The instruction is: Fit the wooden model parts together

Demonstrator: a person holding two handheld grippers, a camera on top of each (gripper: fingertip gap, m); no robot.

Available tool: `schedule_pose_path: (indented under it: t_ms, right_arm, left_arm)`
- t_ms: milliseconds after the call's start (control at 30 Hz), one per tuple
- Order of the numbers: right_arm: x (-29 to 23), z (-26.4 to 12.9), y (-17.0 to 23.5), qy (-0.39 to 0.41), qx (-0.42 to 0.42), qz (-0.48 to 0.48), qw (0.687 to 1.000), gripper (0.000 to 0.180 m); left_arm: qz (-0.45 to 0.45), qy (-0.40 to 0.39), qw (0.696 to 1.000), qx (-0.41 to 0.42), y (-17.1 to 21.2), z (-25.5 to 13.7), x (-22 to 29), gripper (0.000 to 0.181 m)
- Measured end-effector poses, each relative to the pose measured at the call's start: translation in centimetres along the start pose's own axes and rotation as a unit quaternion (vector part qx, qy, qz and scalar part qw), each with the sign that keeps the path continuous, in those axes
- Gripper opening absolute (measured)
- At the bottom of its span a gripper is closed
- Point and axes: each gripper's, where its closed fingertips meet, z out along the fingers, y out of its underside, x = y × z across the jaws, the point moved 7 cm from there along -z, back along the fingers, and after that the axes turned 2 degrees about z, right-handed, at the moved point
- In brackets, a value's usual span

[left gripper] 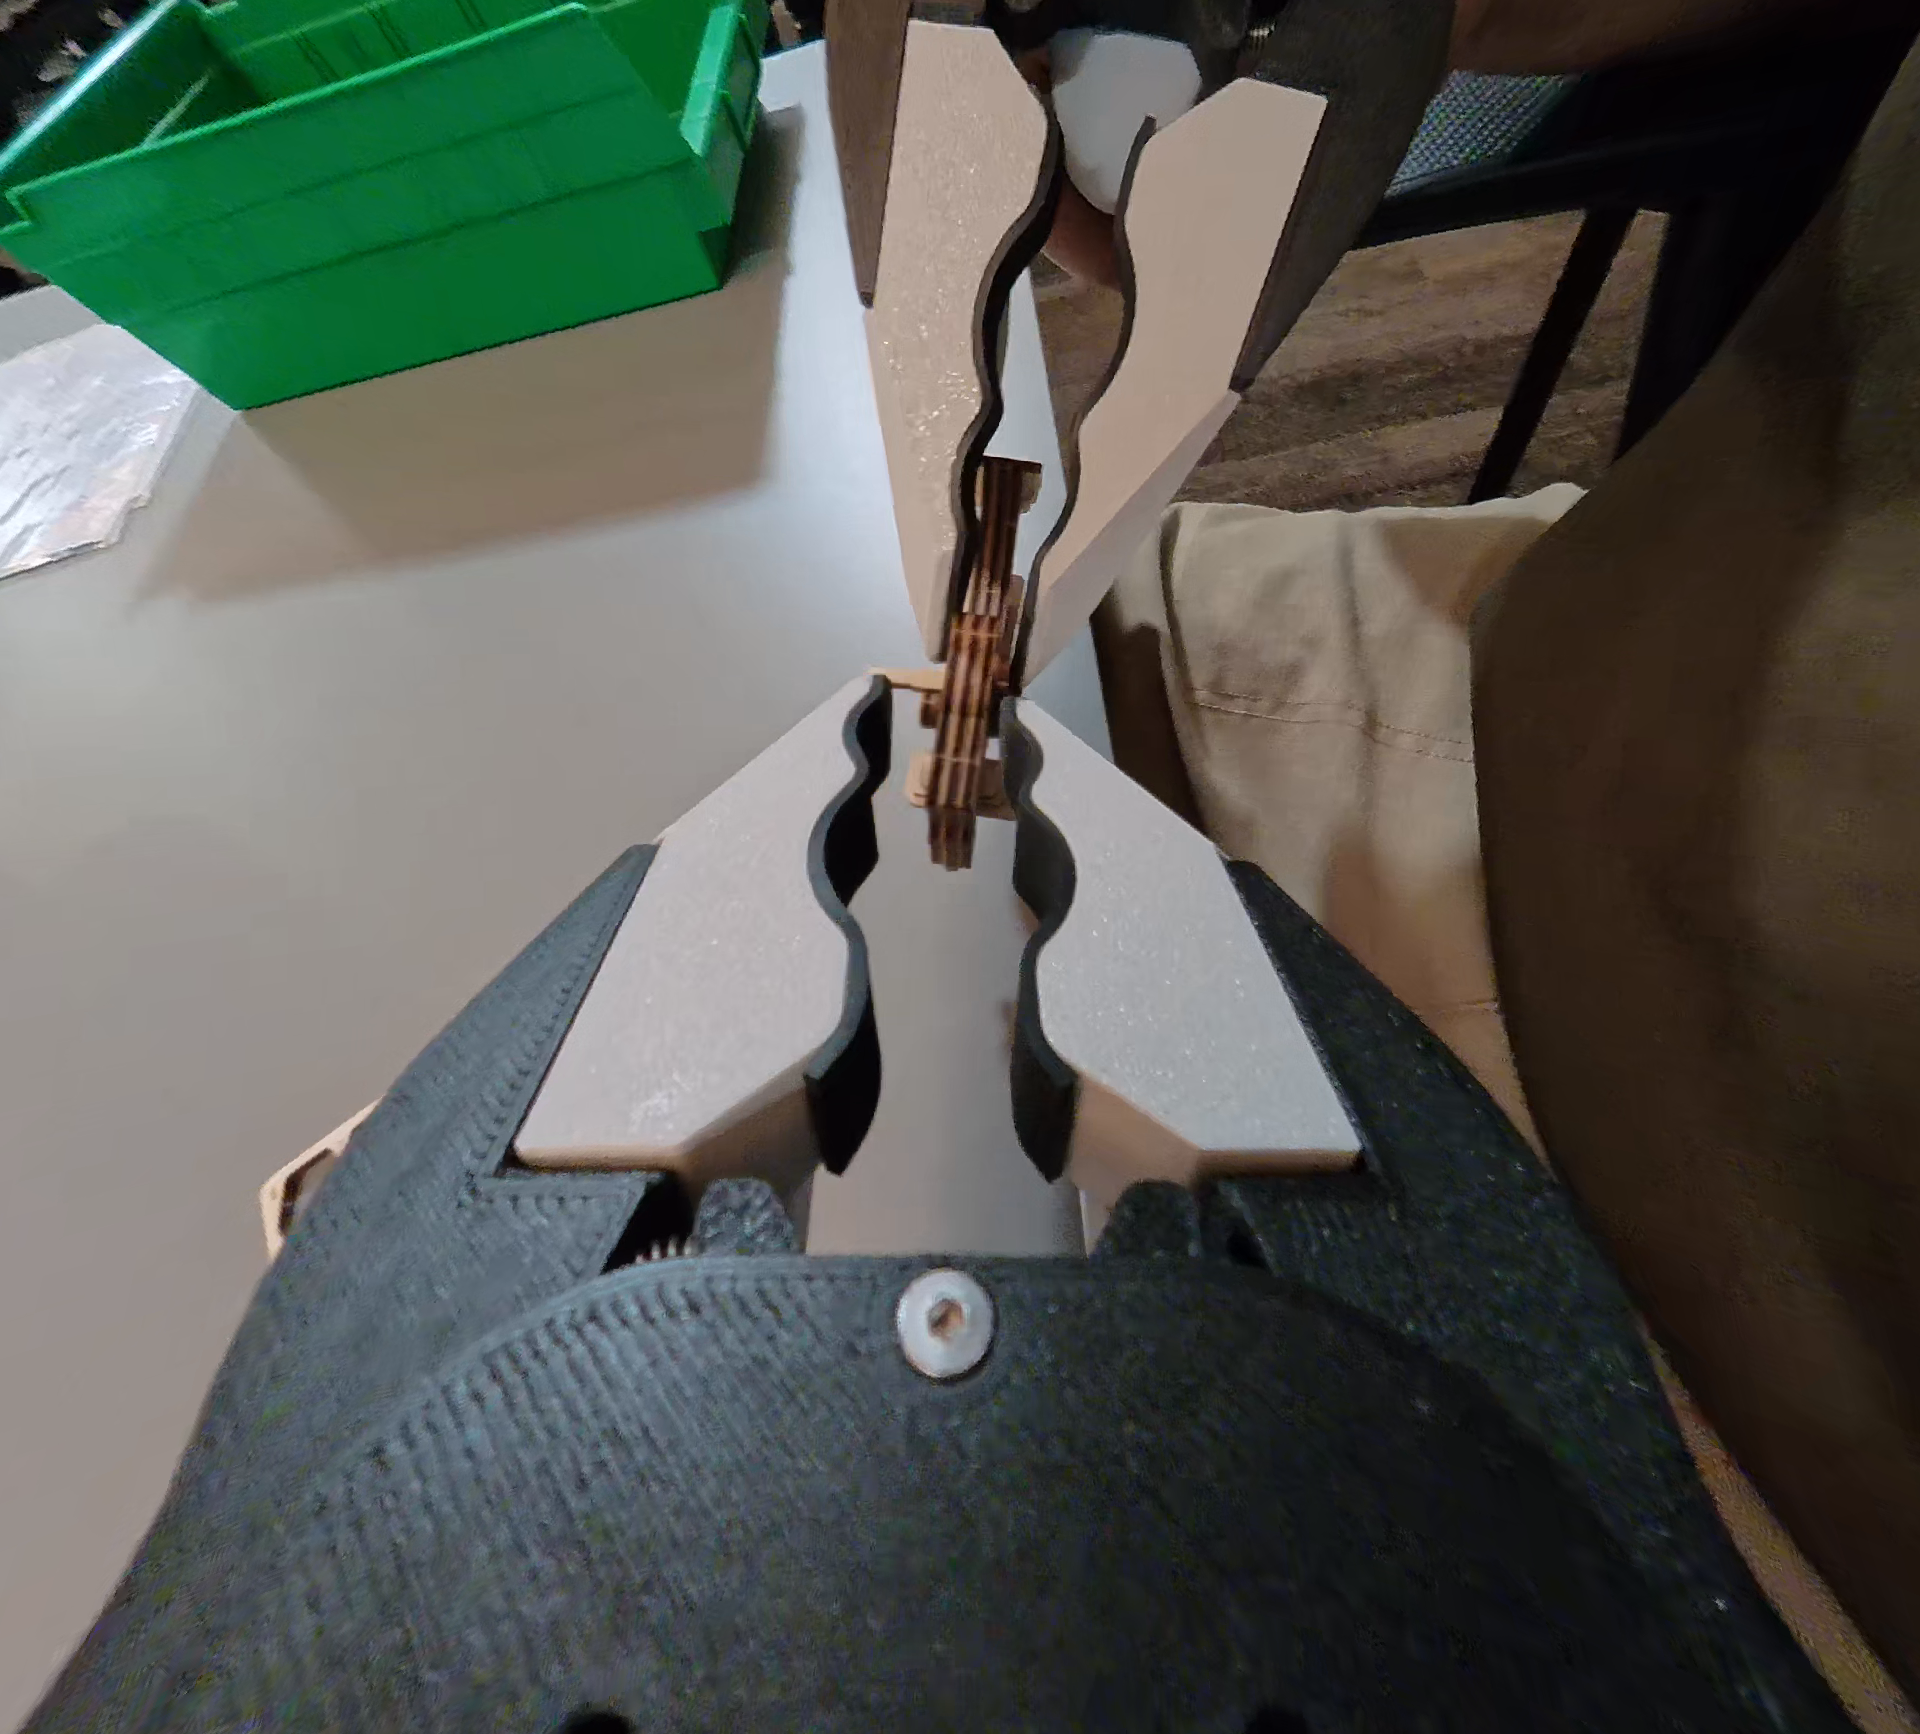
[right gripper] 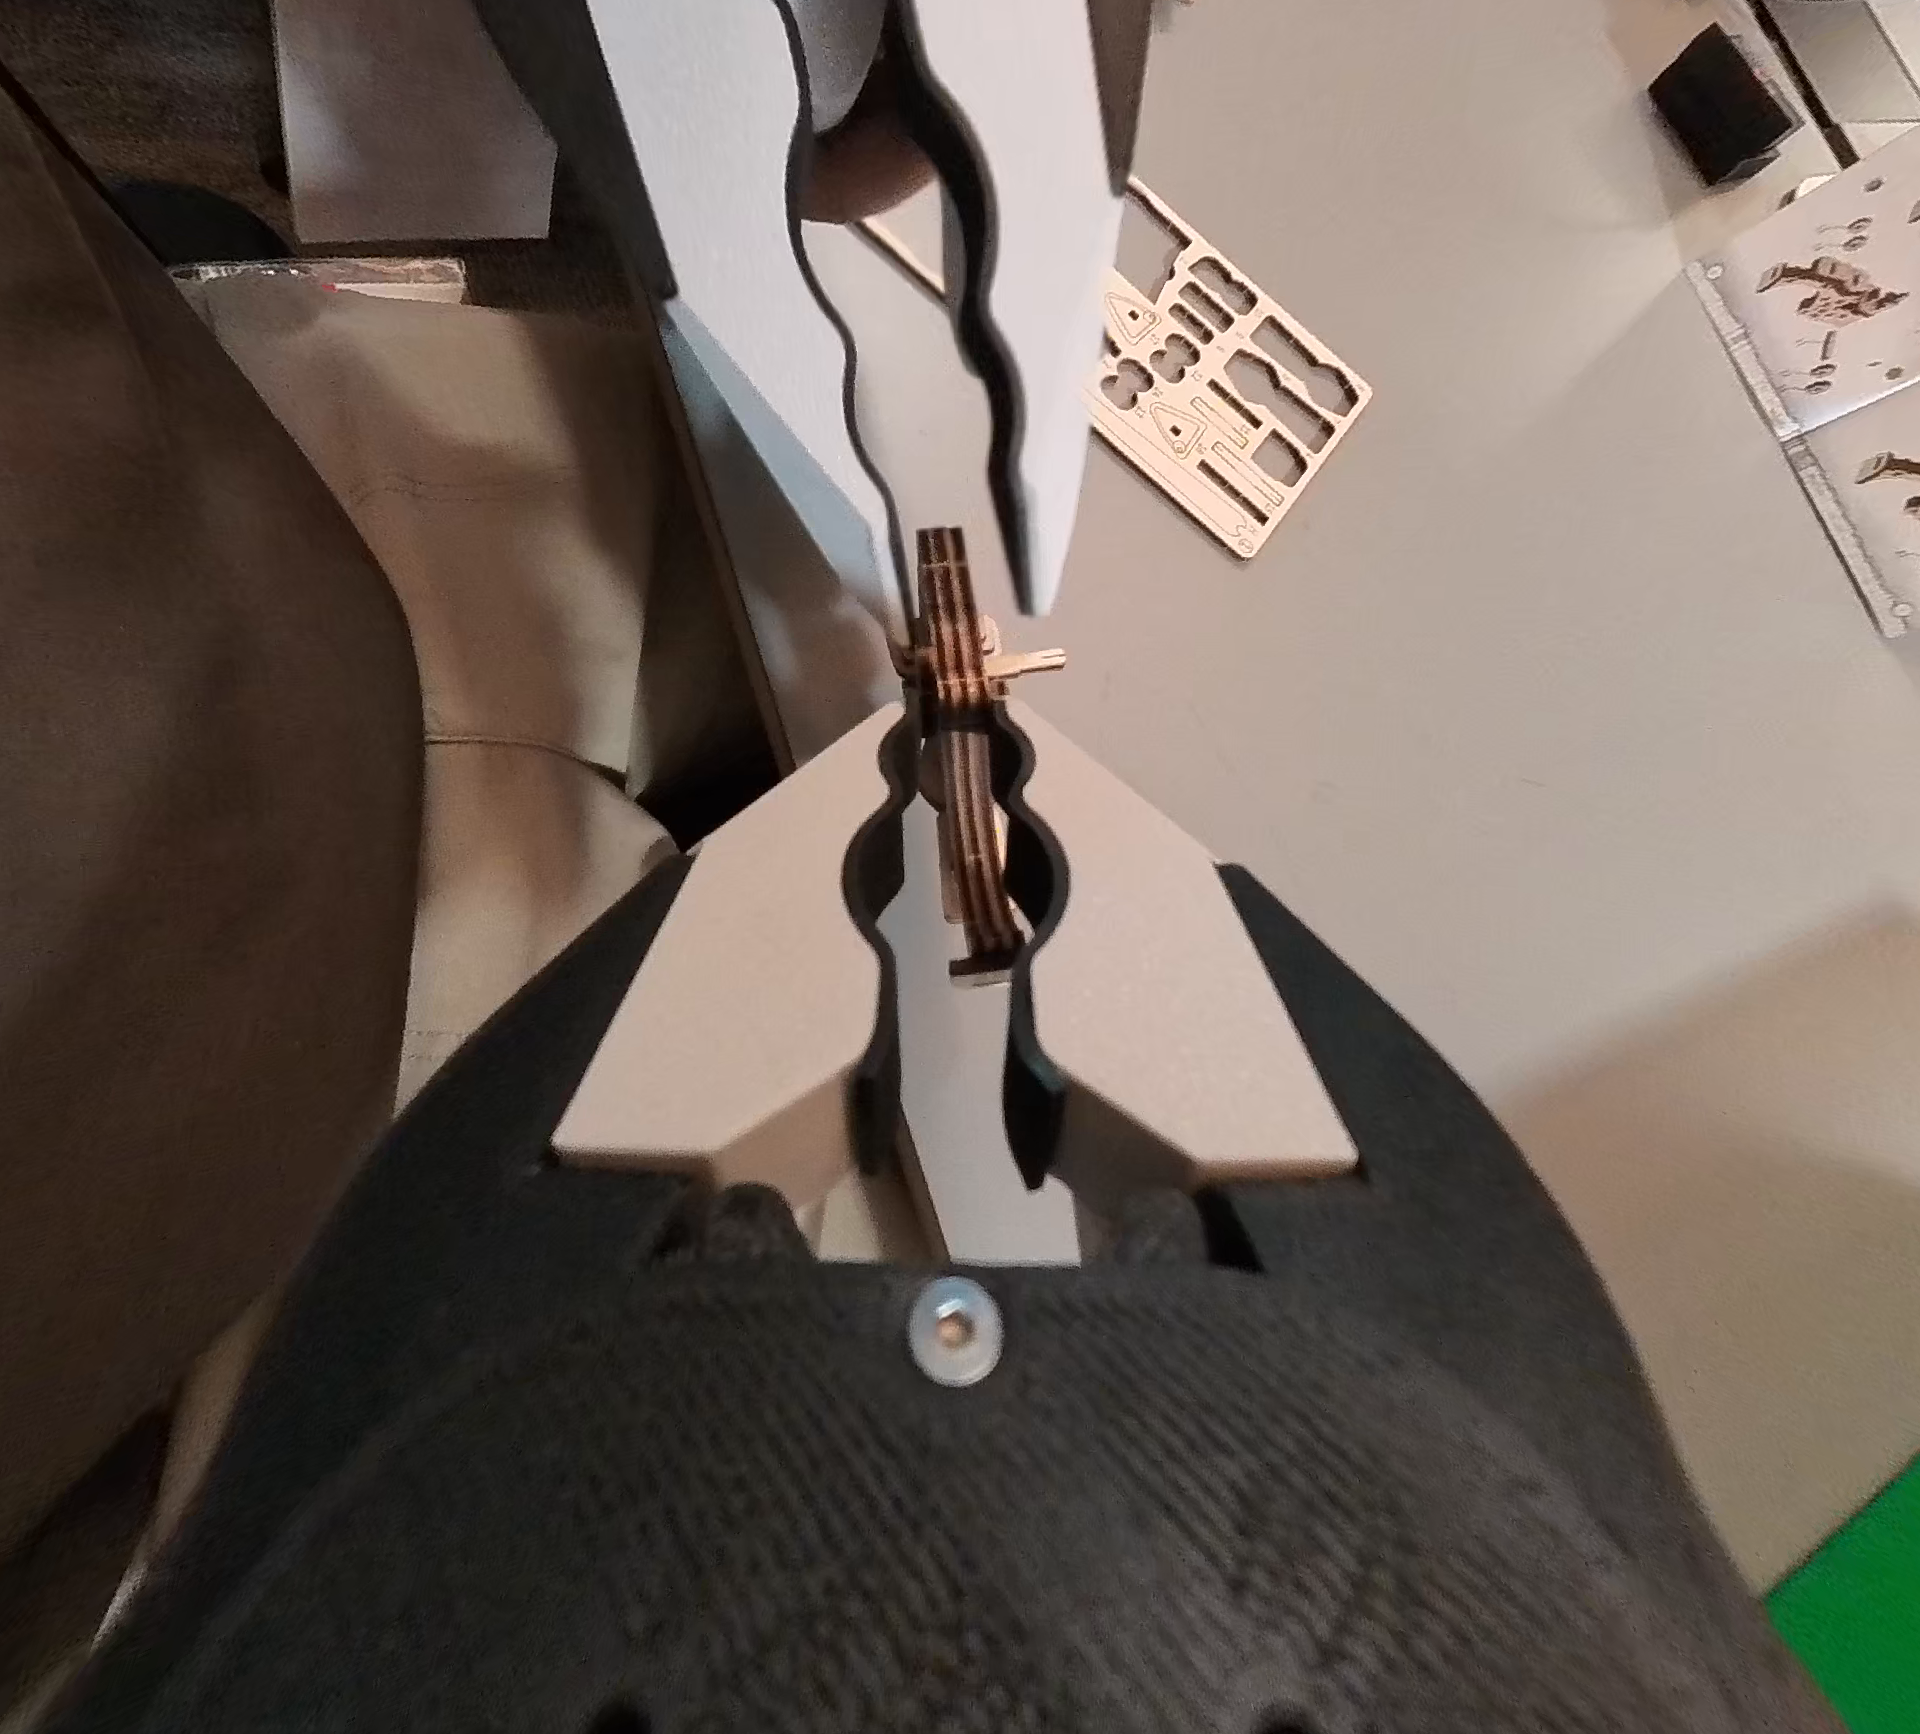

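A small wooden assembly (left gripper: 961,749) of several thin layered plates with cross pegs hangs in the air over the table's edge, between two grippers that meet tip to tip. My right gripper (right gripper: 956,718) is shut on one end of the assembly (right gripper: 951,614); in the left wrist view the right gripper (left gripper: 987,645) comes in from above. My left gripper (left gripper: 951,697) straddles the other end, its jaws narrowly open. In the right wrist view the left gripper (right gripper: 966,619) shows one finger against the wood and a small gap at the other. A short peg (right gripper: 1034,661) sticks out sideways.
A green bin (left gripper: 416,157) stands at the back left of the grey table (left gripper: 416,749), beside a crinkled plastic sheet (left gripper: 73,458). A punched-out wooden parts sheet (right gripper: 1216,375) and instruction pages (right gripper: 1829,302) lie on the table. A person's trouser leg (left gripper: 1330,645) is close by. My left and right fingertips are right by each other.
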Motion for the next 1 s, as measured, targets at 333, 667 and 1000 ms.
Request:
schedule_pose_path:
  t_ms: [333,667,1000]
  right_arm:
    - [-0.37,-0.13,-0.22,-0.036,0.026,0.013,0.999,0.011]
    - [-0.23,-0.77,-0.33,-0.120,0.077,0.086,0.986,0.011]
    - [-0.44,-0.87,-0.19,-0.174,0.091,0.118,0.973,0.011]
  left_arm:
    - [-0.075,0.034,0.997,0.009,0.47,0.17,-0.46,0.041]
    - [-0.130,0.122,0.983,0.052,-0.01,-0.19,0.12,0.028]
    - [-0.158,0.181,0.969,0.061,0.20,-0.50,0.37,0.030]
